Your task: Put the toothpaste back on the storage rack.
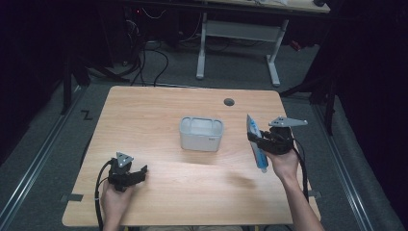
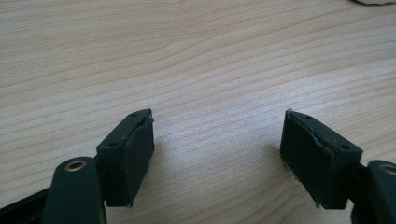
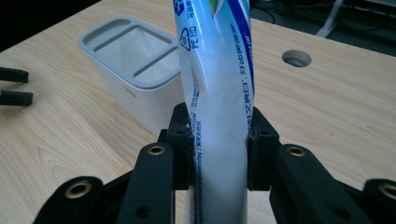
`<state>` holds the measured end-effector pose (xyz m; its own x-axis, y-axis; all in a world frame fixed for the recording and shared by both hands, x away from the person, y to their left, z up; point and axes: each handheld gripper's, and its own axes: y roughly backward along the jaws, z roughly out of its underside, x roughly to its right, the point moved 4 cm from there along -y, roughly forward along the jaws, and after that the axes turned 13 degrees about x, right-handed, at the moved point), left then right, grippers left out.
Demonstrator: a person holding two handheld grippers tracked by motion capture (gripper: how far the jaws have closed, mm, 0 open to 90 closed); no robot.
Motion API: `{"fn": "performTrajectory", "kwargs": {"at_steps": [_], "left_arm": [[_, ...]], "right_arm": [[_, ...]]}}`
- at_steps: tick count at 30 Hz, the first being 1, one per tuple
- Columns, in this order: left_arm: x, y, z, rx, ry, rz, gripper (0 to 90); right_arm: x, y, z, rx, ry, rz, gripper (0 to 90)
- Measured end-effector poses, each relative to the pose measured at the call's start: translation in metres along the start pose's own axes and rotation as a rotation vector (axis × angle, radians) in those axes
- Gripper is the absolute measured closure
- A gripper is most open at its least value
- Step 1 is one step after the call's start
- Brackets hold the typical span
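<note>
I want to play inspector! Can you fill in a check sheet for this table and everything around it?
Surface: wooden table, with a round hole near the far edge.
Job's things: toothpaste tube, clamped and off the table; white divided holder mid-table, nothing seen inside.
Clutter: nothing seen.
Grippers: right hand-held gripper shut on the tube; left hand-held gripper open, nothing between its jaws, low over the table.
Cables: one trails from each gripper; more on the floor behind.
Surroundings: dark room, white desk frame behind.
</note>
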<state>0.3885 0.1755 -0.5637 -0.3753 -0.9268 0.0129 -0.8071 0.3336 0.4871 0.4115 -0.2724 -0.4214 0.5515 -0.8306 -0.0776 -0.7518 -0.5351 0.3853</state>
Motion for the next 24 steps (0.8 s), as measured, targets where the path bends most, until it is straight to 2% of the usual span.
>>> {"fn": "performTrajectory", "kwargs": {"at_steps": [5,9,12,16,24], "left_arm": [[0.0,0.0,0.0,0.0,0.0,0.0,26.4],[0.0,0.0,0.0,0.0,0.0,0.0,26.4],[0.0,0.0,0.0,0.0,0.0,0.0,26.4],[0.0,0.0,0.0,0.0,0.0,0.0,26.3],[0.0,0.0,0.0,-0.001,-0.001,0.001,26.1]], "right_arm": [[-0.006,-0.005,-0.006,0.014,-0.002,-0.019,69.0],[-0.021,-0.008,-0.013,0.025,0.041,-0.048,68.9],[-0.026,-0.015,-0.019,0.028,0.045,-0.068,68.9],[-0.03,-0.023,-0.025,0.035,0.045,-0.082,68.9],[-0.04,-0.034,-0.046,0.045,0.098,-0.083,68.9]]}}
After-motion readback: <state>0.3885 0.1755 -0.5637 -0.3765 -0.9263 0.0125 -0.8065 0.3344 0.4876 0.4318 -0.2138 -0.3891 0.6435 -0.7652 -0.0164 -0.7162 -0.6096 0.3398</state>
